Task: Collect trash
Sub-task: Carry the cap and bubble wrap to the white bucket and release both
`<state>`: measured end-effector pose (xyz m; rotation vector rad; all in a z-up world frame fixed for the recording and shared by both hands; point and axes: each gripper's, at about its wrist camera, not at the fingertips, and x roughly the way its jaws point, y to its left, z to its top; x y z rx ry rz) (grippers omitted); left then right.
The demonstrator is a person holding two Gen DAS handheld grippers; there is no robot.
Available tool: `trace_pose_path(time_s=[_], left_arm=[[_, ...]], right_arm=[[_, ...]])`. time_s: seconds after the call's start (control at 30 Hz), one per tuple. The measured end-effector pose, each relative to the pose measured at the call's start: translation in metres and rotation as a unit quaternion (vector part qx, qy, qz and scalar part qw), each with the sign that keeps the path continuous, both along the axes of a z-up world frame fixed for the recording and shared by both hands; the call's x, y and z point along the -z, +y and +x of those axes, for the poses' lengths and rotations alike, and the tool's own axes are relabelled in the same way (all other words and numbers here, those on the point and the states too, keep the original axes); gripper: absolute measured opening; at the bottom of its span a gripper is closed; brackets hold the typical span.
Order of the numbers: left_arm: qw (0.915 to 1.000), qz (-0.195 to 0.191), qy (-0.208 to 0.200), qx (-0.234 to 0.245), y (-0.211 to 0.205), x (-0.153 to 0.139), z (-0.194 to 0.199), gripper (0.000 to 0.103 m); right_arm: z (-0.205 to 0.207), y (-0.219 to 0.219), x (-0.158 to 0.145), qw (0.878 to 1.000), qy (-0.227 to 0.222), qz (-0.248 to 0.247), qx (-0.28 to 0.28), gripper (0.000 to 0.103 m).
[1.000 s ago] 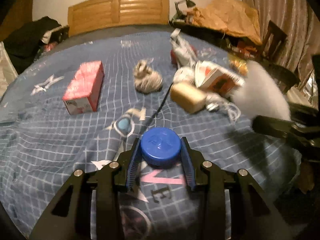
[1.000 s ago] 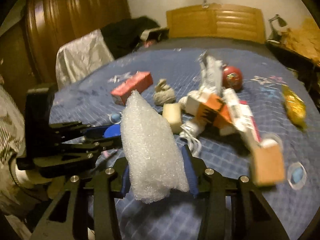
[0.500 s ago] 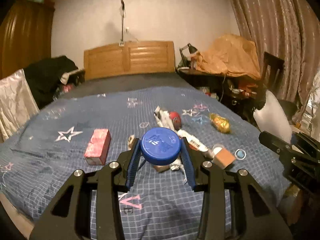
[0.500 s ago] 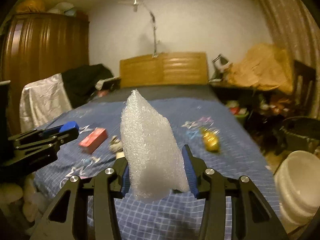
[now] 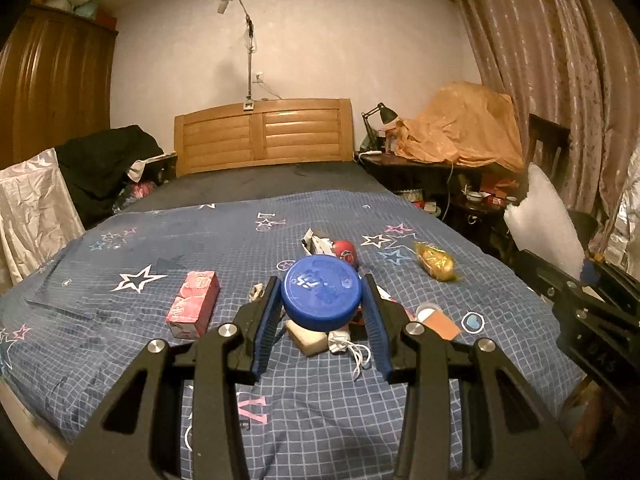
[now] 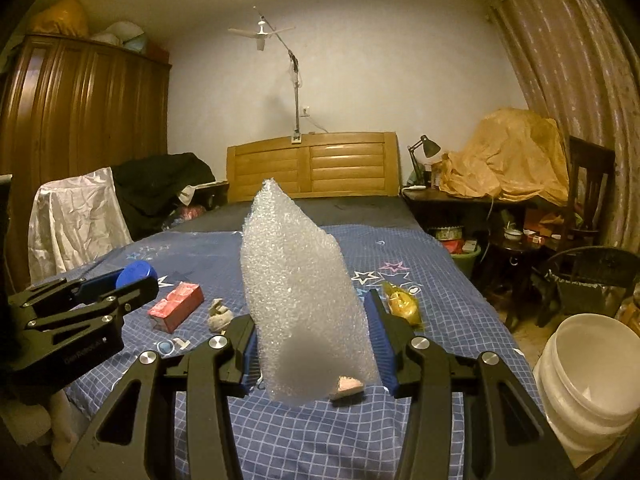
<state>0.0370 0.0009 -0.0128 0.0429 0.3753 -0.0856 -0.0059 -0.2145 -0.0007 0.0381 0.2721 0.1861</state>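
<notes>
Right wrist view alone shows a white bucket [image 6: 592, 380] beside the bed [image 6: 420, 264].

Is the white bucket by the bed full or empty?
Looks empty: the white bucket shows bare inner walls; its bottom is out of sight.

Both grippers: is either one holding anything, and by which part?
Left gripper clamps a blue lid by its rim on opposite sides. Right gripper clamps a bubble wrap piece across its lower sides.
</notes>
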Motion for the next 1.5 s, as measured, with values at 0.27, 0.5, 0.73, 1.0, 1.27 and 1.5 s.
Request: trace_pose_path(time_s=[0.27, 0.5, 0.73, 1.0, 1.27, 1.5], left_arm=[[1.0000, 0.000, 0.005, 0.004, -0.003, 0.001, 0.002, 0.039], [0.9995, 0.008, 0.012, 0.028, -0.026, -0.003, 0.016, 0.039], [0.9966, 0.015, 0.017, 0.079, -0.076, -0.008, 0.035, 0.039], [0.9867, 0.020, 0.026, 0.159, -0.160, -0.020, 0.059, 0.039], [0.9616, 0.026, 0.061, 0.266, -0.272, -0.021, 0.082, 0.039], [0.9365, 0.044, 0.124, 0.325, -0.365, 0.012, 0.099, 0.039]], right_arm=[[0.002, 0.003, 0.000, 1.000, 0.000, -0.001, 0.001, 0.047], [0.010, -0.025, -0.014, 1.000, -0.001, -0.002, 0.030, 0.047], [0.022, -0.096, -0.044, 0.996, -0.003, -0.002, 0.086, 0.047], [0.026, -0.221, -0.058, 0.986, 0.038, -0.016, 0.161, 0.047], [0.032, -0.373, -0.042, 0.965, 0.123, -0.002, 0.231, 0.047], [0.050, -0.453, 0.016, 0.944, 0.215, 0.026, 0.249, 0.047]])
